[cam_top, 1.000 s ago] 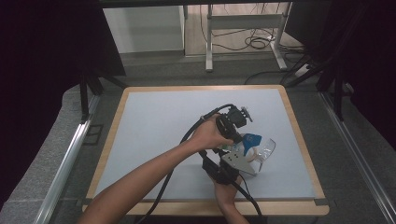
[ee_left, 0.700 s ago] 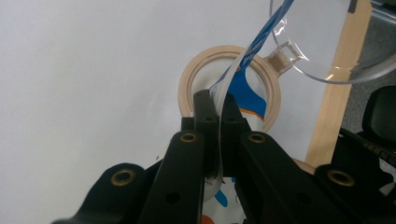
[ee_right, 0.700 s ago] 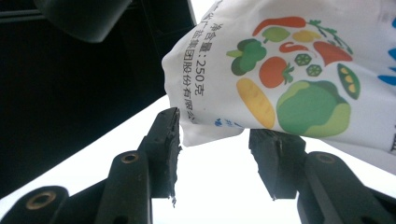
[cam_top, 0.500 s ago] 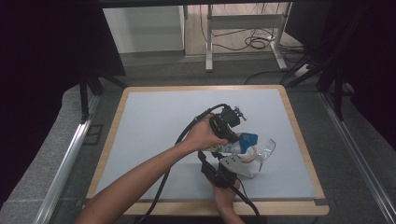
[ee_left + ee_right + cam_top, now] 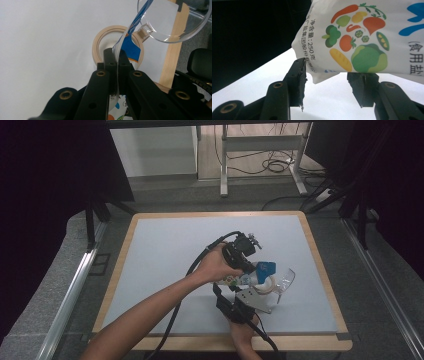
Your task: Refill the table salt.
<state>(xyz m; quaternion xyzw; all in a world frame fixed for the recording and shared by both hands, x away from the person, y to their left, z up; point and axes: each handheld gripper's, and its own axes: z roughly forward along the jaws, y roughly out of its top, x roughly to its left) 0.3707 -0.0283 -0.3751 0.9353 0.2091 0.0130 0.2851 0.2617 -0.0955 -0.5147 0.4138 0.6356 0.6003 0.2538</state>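
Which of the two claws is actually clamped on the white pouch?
The left claw: its jaws are pinched shut on the thin edge of the pouch. The right claw has jaws standing apart under the pouch.

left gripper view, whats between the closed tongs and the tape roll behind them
In the left gripper view, the bag's thin edge, pinched in the left tongs, rises in front of the tape roll; nothing else lies between.

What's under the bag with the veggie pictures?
Below the bag, held pinched in the left gripper, lies a roll of tape on the white table. The bag hides part of the ring.
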